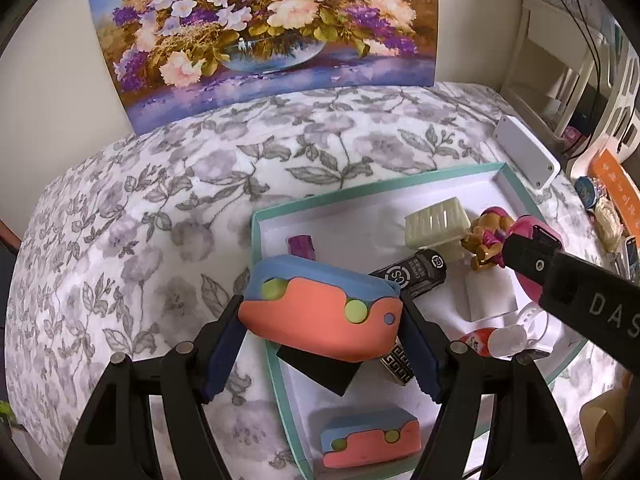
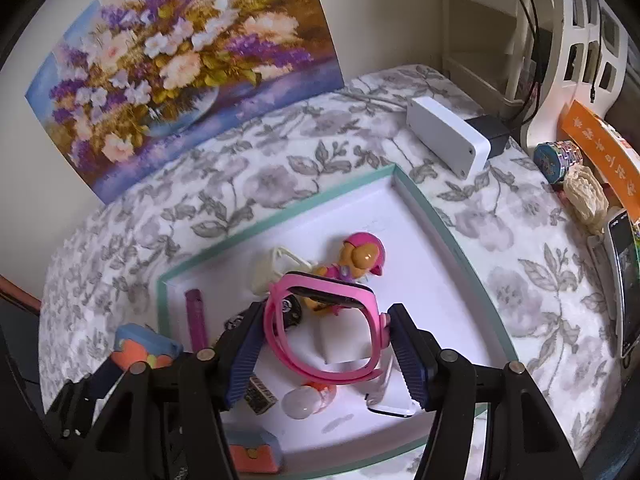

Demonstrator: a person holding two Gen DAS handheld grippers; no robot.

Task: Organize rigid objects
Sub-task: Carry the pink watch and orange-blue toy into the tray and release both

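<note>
Left hand-held gripper (image 1: 320, 320) is clamped on a coral-and-blue block with yellow-green round studs (image 1: 320, 312), its dark blue pads pressing the block's two ends, and holds it above the near left corner of the shallow white tray with a teal rim (image 1: 376, 188). Right hand-held gripper (image 2: 326, 340) grips a pink plastic child's watch with a looped strap (image 2: 324, 328), held over the tray's middle.

Inside the tray lie a second coral-and-blue studded block (image 1: 370, 442), a purple stick-shaped item (image 1: 302, 246), a black cylinder with white printing (image 1: 414, 274), a cream slatted plastic piece (image 1: 438, 226), a toy puppy figure in a pink helmet (image 2: 358, 260) and a small black box with a gold key pattern (image 1: 398, 362).

The tray rests on a counter covered with a grey floral cloth (image 1: 160, 208). A white rectangular box (image 2: 448, 136) sits beyond the tray, and a flower painting (image 1: 264, 24) leans against the wall.
</note>
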